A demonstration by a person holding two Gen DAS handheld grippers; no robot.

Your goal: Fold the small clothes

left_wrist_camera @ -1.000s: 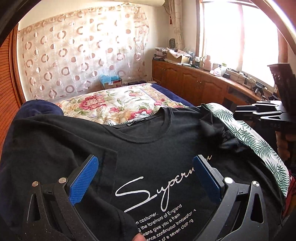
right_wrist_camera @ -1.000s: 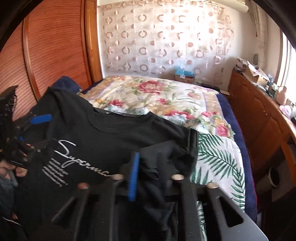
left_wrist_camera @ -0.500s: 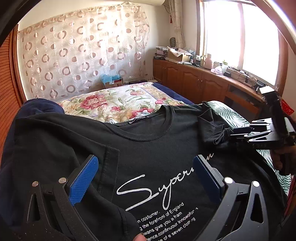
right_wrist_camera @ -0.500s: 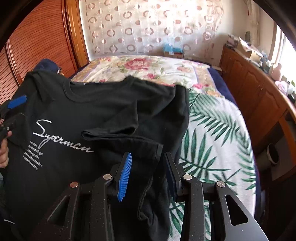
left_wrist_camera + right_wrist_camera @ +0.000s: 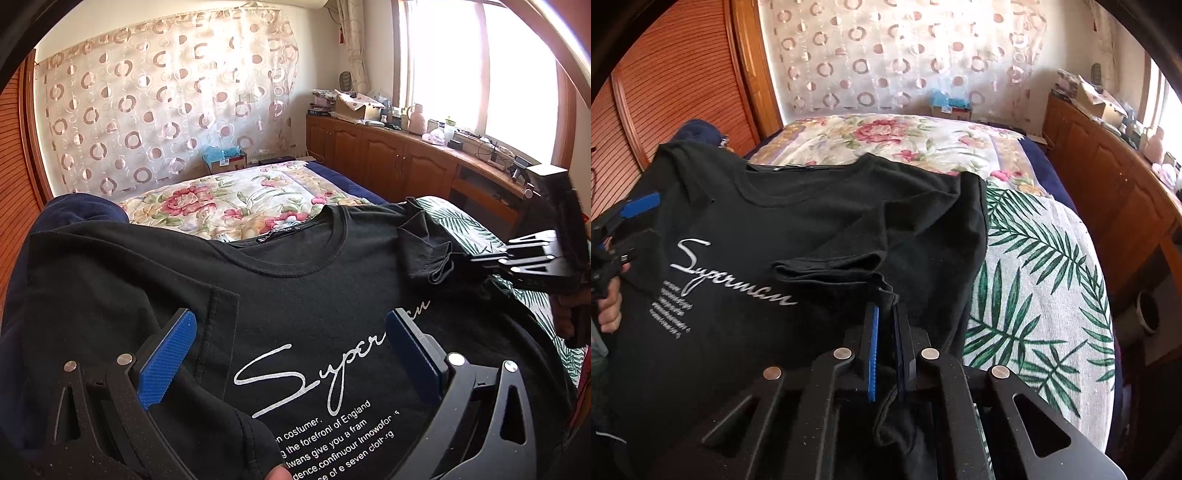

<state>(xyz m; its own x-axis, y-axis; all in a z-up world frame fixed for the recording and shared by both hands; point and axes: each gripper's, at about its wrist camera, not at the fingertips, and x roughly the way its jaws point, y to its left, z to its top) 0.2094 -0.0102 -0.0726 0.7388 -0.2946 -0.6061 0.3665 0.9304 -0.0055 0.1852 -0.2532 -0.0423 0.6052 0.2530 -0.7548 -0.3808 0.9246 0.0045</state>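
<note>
Black T-shirt (image 5: 820,221) with silver "Superman" script, laid face up on a bed, partly over a palm-leaf cloth (image 5: 1041,280) and with a floral quilt (image 5: 905,140) beyond its collar. The garment lies directly ahead of and beneath both tongs, its collar-to-hem axis running away from each camera.

Right tongs (image 5: 886,314): pads closed on the hem of the shirt's sleeve (image 5: 842,266), which is doubled back in a fold over the chest; black fabric passes between the pads and hangs below them. In the left wrist view the same tongs enter from the right edge, tips at the bunched sleeve.

Left tongs (image 5: 288,354): pads spread wide, straddling the printed chest with nothing pinched between them; the shirt's opposite side, already turned inward, lies just inside the left pad.

Judgement: the sleeve fold is in hand. The next move probably depends on the right tongs, the only pair gripping, carrying the sleeve across the shirt's long axis toward the left tongs.
</note>
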